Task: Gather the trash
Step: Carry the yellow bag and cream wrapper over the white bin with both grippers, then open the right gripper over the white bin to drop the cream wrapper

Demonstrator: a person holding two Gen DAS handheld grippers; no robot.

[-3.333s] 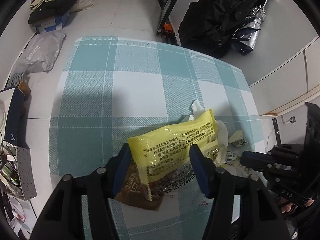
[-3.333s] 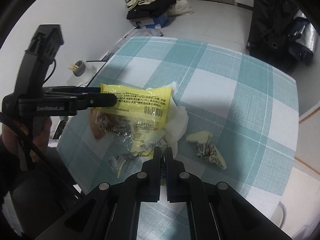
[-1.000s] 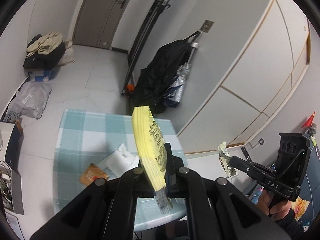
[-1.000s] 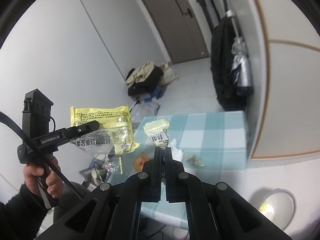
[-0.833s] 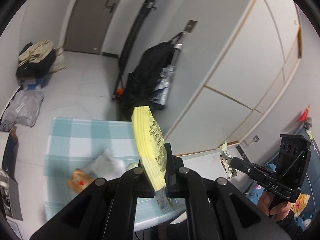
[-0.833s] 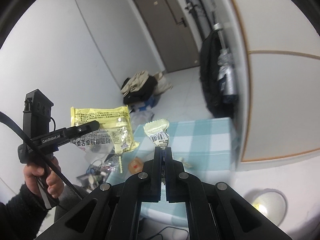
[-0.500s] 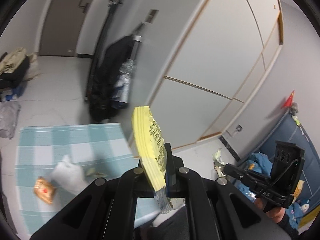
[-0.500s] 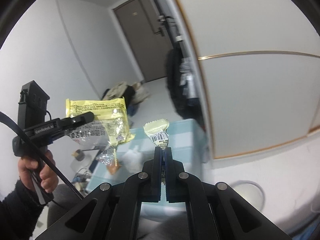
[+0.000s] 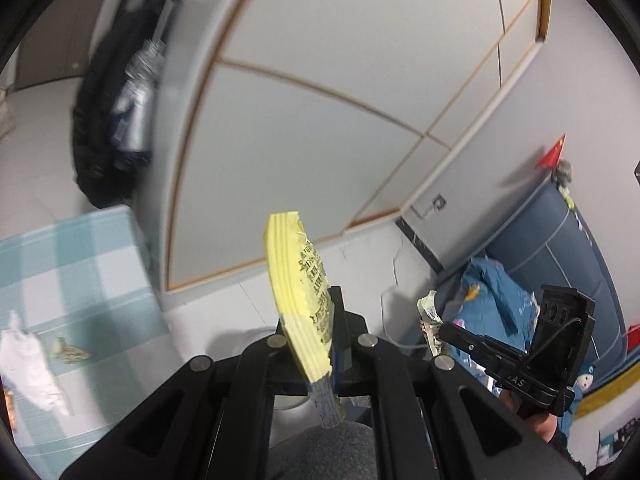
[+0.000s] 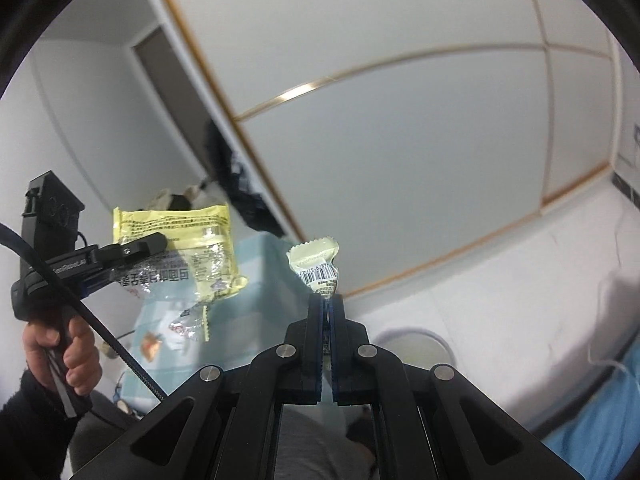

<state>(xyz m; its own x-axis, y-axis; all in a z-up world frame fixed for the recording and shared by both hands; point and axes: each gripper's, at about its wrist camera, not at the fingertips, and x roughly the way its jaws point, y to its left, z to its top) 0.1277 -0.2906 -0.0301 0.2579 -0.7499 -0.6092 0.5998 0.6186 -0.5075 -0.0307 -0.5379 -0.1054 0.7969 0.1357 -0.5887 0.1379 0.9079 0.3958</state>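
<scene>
Trash is up in the air in both grippers, off the table (image 9: 68,248). The left gripper (image 9: 320,320) has its jaws pressed together on a yellow wrapper (image 9: 298,292), seen edge-on in the left wrist view, its top sticking up past the fingertips and its clear lower end hanging below them. In the right wrist view the same wrapper (image 10: 188,248) shows broadside, yellow above and clear with dark print below, pinched near its left edge by the left gripper (image 10: 154,246), whose handle a hand (image 10: 60,356) grips.

The right gripper (image 10: 326,304) is pinched shut on a small pale wrapper (image 10: 318,268) with a barcode, which stands upright above the fingertips. From the left wrist view that small wrapper (image 9: 428,316) is at the tip of the right gripper (image 9: 444,330), well right of the table.

More trash lies on the table, which has a teal-and-white checked cloth: a crumpled white tissue (image 9: 28,364) near its front left, a small crumpled wrapper (image 9: 68,352) just right of the tissue, and an orange packet (image 9: 8,400) at the far left edge, mostly cut off. In the right wrist view the orange packet (image 10: 150,346) lies on the table below the hanging yellow wrapper.

A round white bin (image 10: 416,344) stands on the floor right of the table, just beyond the right gripper's fingers. A wall of pale panels (image 9: 320,120) rises behind the table.
</scene>
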